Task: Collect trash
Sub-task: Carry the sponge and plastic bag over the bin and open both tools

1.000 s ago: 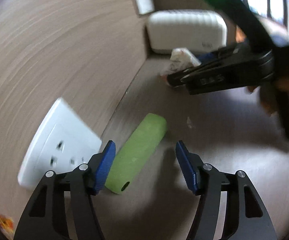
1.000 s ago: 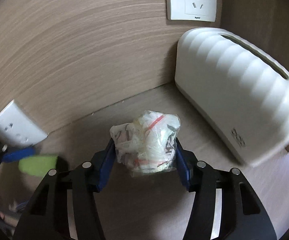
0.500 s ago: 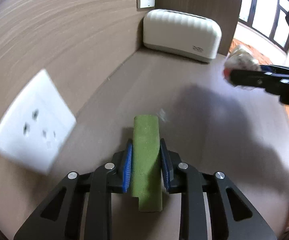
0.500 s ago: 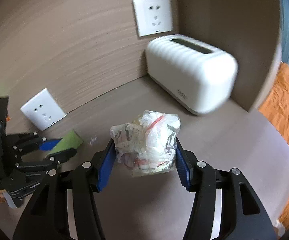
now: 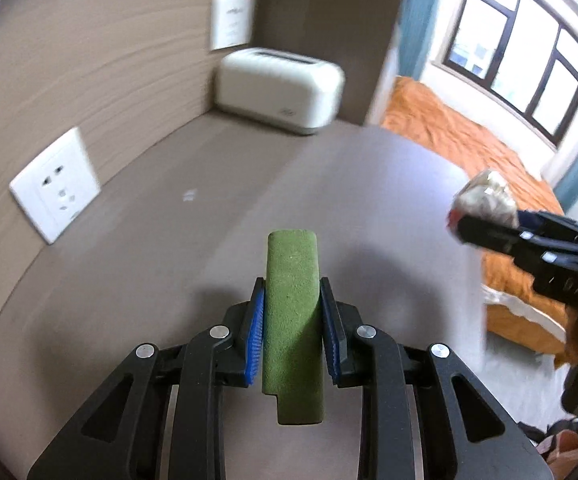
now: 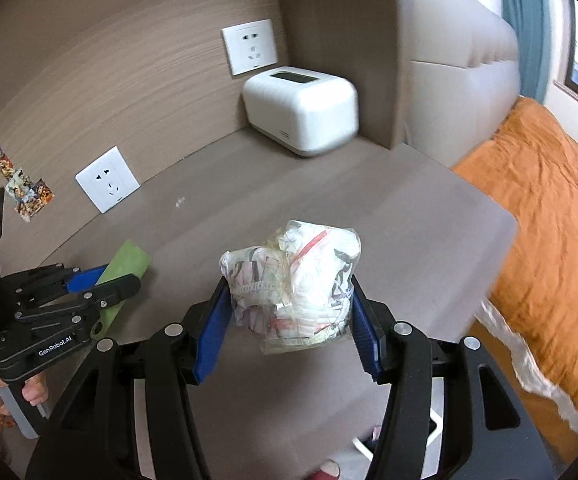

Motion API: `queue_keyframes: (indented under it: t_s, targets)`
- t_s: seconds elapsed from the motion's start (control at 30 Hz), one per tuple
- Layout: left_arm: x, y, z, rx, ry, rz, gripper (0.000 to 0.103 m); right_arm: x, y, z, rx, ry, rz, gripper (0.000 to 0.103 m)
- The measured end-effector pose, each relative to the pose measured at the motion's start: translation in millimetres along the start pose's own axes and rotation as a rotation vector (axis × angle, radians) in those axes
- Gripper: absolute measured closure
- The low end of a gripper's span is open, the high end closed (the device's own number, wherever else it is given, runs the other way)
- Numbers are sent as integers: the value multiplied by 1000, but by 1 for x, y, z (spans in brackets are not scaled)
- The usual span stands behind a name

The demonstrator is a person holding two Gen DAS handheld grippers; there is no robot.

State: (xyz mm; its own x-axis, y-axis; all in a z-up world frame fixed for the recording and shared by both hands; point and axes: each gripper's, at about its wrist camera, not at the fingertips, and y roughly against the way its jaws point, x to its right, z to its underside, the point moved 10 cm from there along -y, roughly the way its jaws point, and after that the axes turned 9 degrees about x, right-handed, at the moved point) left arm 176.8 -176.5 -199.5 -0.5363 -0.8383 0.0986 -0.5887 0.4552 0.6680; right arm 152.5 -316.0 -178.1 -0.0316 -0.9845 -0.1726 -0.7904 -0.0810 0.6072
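My left gripper [image 5: 292,312] is shut on a green foam block [image 5: 292,320] and holds it lifted above the brown tabletop [image 5: 169,264]. My right gripper [image 6: 289,312] is shut on a crumpled plastic wrapper ball [image 6: 293,284], also lifted above the table. In the left wrist view the right gripper [image 5: 485,224] with the wrapper ball [image 5: 485,196] is at the right, near the table's edge. In the right wrist view the left gripper [image 6: 101,276] with the green block [image 6: 127,260] is at the left.
A white ribbed tissue box [image 6: 301,110] stands in the back corner. Two wall sockets [image 6: 107,179] sit on the wood-grain wall. A small white scrap [image 6: 179,201] lies on the table. A bed with an orange cover [image 6: 549,216] is to the right.
My left gripper closed on the green block and lifted it off the table. My right gripper carried the wrapper ball back and to the right, away from the tissue box.
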Motion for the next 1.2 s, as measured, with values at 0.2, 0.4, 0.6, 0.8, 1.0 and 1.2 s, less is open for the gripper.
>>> queue_keyframes:
  t_s: [0.2, 0.4, 0.6, 0.8, 1.0, 1.2]
  targets:
    - [76, -3, 6, -28, -118, 79, 78, 37, 45, 29, 17, -67, 57, 46]
    - [157, -17, 18, -66, -254, 178, 78, 89, 80, 62, 7, -179, 142, 46]
    - [221, -32, 40, -119, -338, 261, 78, 140, 103, 99, -22, -291, 211, 46]
    - [276, -61, 76, -202, -396, 320, 78, 184, 105, 142, -78, -362, 270, 46]
    - [312, -106, 120, -287, -438, 353, 78, 218, 87, 187, -145, -427, 294, 46]
    - [326, -154, 167, -378, -434, 365, 78, 247, 57, 230, -207, -458, 312, 46]
